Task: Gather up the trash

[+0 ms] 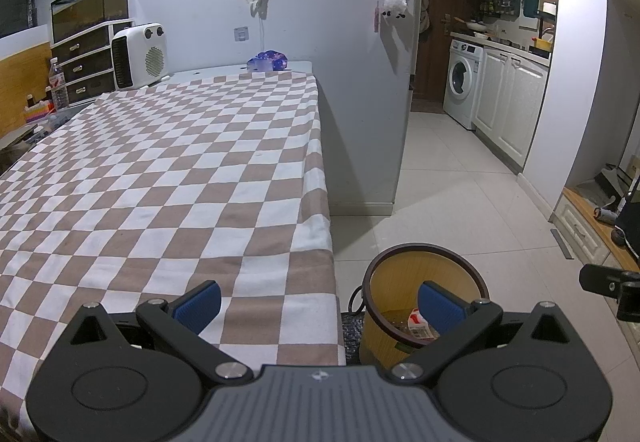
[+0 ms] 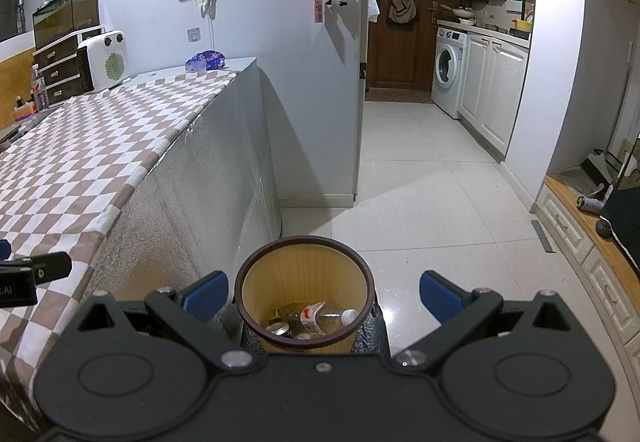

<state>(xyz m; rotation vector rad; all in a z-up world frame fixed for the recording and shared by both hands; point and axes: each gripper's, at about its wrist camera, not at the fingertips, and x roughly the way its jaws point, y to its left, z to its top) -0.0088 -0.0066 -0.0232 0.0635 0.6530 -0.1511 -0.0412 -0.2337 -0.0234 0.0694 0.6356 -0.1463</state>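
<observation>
Right wrist view: right gripper (image 2: pixel 322 296) spread wide, empty, poised directly above the wood-grain trash bin (image 2: pixel 256 294). Bin stands on the tile floor (image 2: pixel 420 202), just beside the foot of the table's silver-wrapped side. Inside the bin: 1 clear plastic bottle (image 2: pixel 320 316) with red label and white cap, lying on its side; 1 can (image 2: pixel 279 328) just left of it. Left gripper (image 1: pixel 318 306) also wide and empty, straddling the checkered tablecloth (image 1: pixel 160 170) edge and the bin's rim. Red-and-white wrapper (image 1: pixel 418 324) visible in the bin.
</observation>
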